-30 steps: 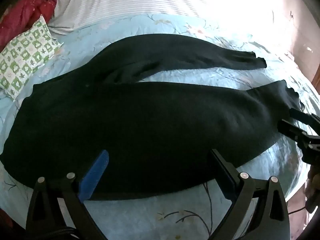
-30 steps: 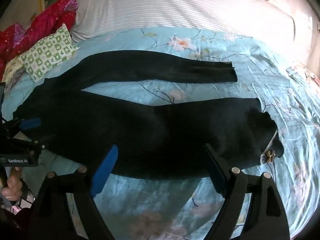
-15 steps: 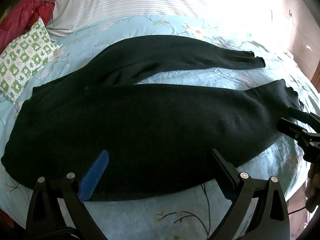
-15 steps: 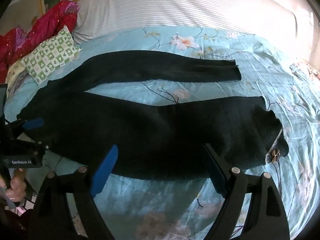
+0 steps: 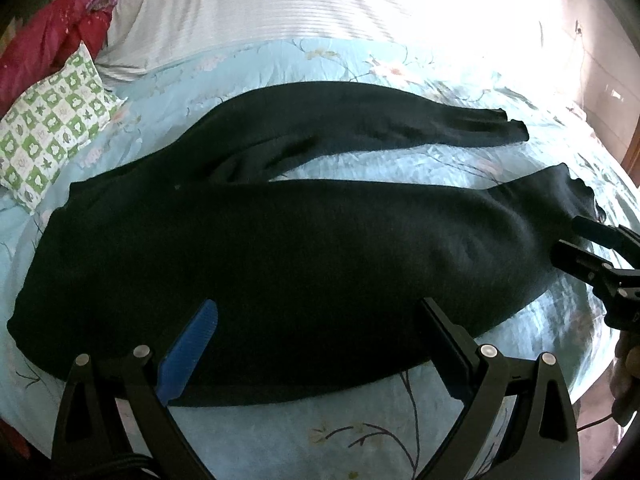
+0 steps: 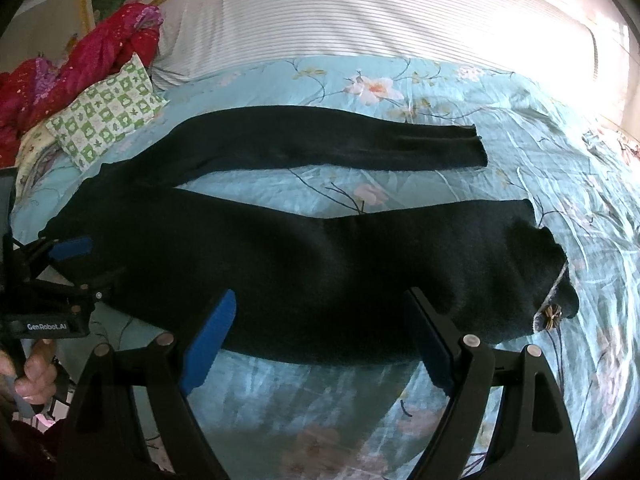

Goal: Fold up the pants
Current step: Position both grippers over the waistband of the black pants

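We have the bed point(image 6: 400, 92) under us, its blue floral sheet carrying the black pants point(image 6: 320, 272) spread lengthwise, waist toward nine o'clock and both legs running toward three o'clock, the far leg point(image 6: 340, 144) lying apart from the near leg point(image 6: 460, 264). A checked pillow point(image 6: 108, 108) and a red quilt point(image 6: 80, 60) sit at ten o'clock, clear of the fabric.

Our left tool point(image 5: 320, 332) hovers over the near edge of the waist end with its jaws spread wide, holding nothing. Our right tool point(image 6: 320, 320) hangs over the near leg, equally wide and empty.

The main risk, as we judge it, is pinching only the top layer of this thick dark cloth, so the leg sags and drags out of line when we lift. The two grips could also rise unevenly and skew the fold, and the bunched cuff point(image 6: 556, 312) at three o'clock may roll under.

Against the frames one second back, both views sit slightly farther from the pants, showing more sheet at six o'clock; the garment itself has not shifted, and both tools are as open as before.
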The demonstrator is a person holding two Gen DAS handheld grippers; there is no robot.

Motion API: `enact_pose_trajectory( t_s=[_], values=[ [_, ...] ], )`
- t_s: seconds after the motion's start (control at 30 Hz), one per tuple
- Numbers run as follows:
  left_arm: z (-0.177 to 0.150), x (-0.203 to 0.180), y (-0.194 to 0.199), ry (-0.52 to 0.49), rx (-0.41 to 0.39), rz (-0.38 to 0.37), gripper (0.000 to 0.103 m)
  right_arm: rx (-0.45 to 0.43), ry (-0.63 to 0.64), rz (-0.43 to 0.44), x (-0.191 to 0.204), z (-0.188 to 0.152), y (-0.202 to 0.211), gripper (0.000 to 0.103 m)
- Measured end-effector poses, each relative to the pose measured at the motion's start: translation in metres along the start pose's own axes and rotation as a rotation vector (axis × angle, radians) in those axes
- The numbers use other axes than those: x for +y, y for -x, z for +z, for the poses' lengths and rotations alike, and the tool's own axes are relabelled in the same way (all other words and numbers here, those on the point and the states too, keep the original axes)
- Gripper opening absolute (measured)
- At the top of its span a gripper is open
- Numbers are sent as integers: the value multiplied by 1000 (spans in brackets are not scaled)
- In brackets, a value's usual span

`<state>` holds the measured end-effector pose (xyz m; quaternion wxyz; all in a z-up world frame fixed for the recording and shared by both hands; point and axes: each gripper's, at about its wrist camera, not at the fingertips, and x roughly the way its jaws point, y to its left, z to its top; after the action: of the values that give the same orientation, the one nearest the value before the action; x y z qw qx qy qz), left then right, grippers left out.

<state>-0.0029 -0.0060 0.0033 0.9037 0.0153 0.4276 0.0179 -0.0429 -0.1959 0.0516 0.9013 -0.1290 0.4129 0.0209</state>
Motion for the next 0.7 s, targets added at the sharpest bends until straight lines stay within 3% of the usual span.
enact_pose_trajectory(
  t_s=[0.7],
  values=[
    [4,-3,7,-17,-27,-17,99,-15,12,25,6,6,5,85]
  ],
)
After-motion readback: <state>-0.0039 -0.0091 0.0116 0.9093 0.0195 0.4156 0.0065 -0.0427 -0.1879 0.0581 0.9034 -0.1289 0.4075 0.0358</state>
